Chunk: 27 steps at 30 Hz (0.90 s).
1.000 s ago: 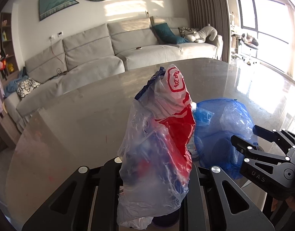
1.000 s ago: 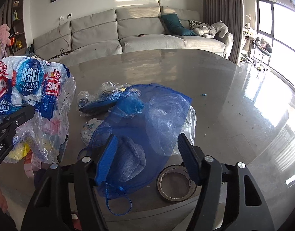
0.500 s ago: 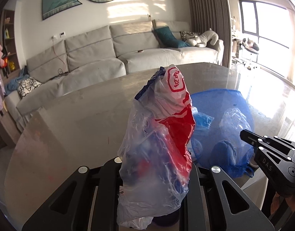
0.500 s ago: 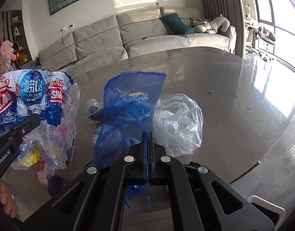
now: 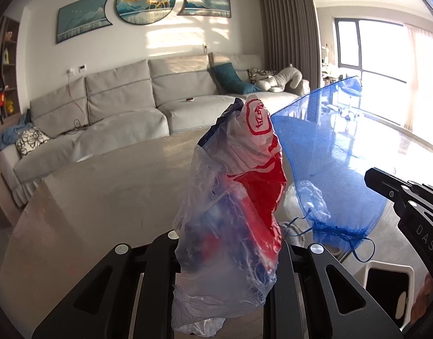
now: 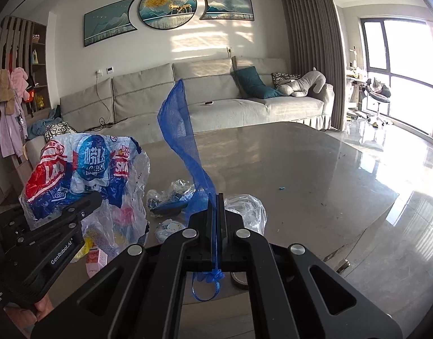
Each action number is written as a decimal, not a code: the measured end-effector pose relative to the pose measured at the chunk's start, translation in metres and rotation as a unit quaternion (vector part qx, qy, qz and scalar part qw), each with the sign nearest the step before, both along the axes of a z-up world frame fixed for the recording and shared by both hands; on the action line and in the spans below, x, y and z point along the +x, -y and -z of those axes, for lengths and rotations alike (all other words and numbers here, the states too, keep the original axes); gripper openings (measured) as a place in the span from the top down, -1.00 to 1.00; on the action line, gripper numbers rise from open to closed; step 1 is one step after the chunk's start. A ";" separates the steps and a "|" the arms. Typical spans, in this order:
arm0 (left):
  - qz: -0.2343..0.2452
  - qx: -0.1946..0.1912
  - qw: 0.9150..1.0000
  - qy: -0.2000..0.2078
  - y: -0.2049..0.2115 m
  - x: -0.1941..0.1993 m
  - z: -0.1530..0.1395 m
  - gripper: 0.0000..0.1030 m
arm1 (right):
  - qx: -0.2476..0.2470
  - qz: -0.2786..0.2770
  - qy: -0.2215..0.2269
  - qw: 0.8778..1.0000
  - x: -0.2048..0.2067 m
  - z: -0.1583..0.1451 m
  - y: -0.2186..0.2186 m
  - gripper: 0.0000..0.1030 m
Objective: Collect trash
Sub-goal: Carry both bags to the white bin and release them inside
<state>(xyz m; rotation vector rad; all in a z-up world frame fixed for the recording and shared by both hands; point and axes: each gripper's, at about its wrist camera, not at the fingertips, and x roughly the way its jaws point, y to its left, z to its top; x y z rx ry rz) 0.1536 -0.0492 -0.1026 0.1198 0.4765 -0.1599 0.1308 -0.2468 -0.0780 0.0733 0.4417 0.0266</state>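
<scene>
Your right gripper is clamped on the blue mesh bag, which stands up off the table, its drawstring dangling below the fingers. A second ago that bag lay spread on the table between parted fingers; the jaws have closed on it since, and you have raised it clear. Your left gripper is pinched on the printed plastic bag, red, white and blue with trash inside, held just as it was a second ago.

That makes two bags in hand, one per gripper, side by side above the near table edge. On the table beneath lie one crumpled clear plastic bag, one small clear bundle with blue inside, one round printed lid and one metal ring. One tiny blue scrap sits farther out.
</scene>
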 end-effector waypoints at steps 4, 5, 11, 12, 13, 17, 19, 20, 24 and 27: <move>0.043 -0.010 0.999 0.002 0.019 -0.018 -0.002 0.65 | -0.004 0.031 0.002 1.000 -0.025 -0.006 0.012 0.98; 0.054 -0.012 0.998 0.002 0.025 -0.022 -0.002 0.65 | -0.006 0.040 0.002 0.999 -0.031 -0.005 0.014 0.98; 0.135 -0.021 0.990 -0.018 0.062 -0.048 0.006 0.65 | -0.009 0.101 -0.005 0.995 -0.065 -0.001 0.039 0.98; 0.148 -0.020 0.989 -0.020 0.068 -0.054 0.008 0.65 | -0.009 0.111 -0.006 0.994 -0.070 0.001 0.044 0.98; 0.162 -0.021 0.986 -0.021 0.075 -0.059 0.010 0.65 | -0.009 0.121 -0.009 0.993 -0.076 0.003 0.049 0.98; 0.215 -0.017 0.976 -0.031 0.101 -0.076 0.020 0.65 | -0.011 0.163 -0.013 0.987 -0.100 0.017 0.063 0.98; 0.239 -0.017 0.970 -0.044 0.114 -0.083 0.027 0.65 | -0.007 0.182 -0.020 0.983 -0.111 0.026 0.072 0.98; 0.250 -0.016 0.967 -0.051 0.119 -0.084 0.031 0.65 | -0.003 0.190 -0.024 0.981 -0.116 0.030 0.077 0.98; 0.273 0.002 0.960 -0.070 0.142 -0.094 0.048 0.65 | 0.012 0.222 -0.030 0.975 -0.131 0.045 0.092 0.98; 0.292 0.008 0.953 -0.082 0.152 -0.093 0.053 0.65 | 0.011 0.239 -0.031 0.970 -0.138 0.054 0.102 0.98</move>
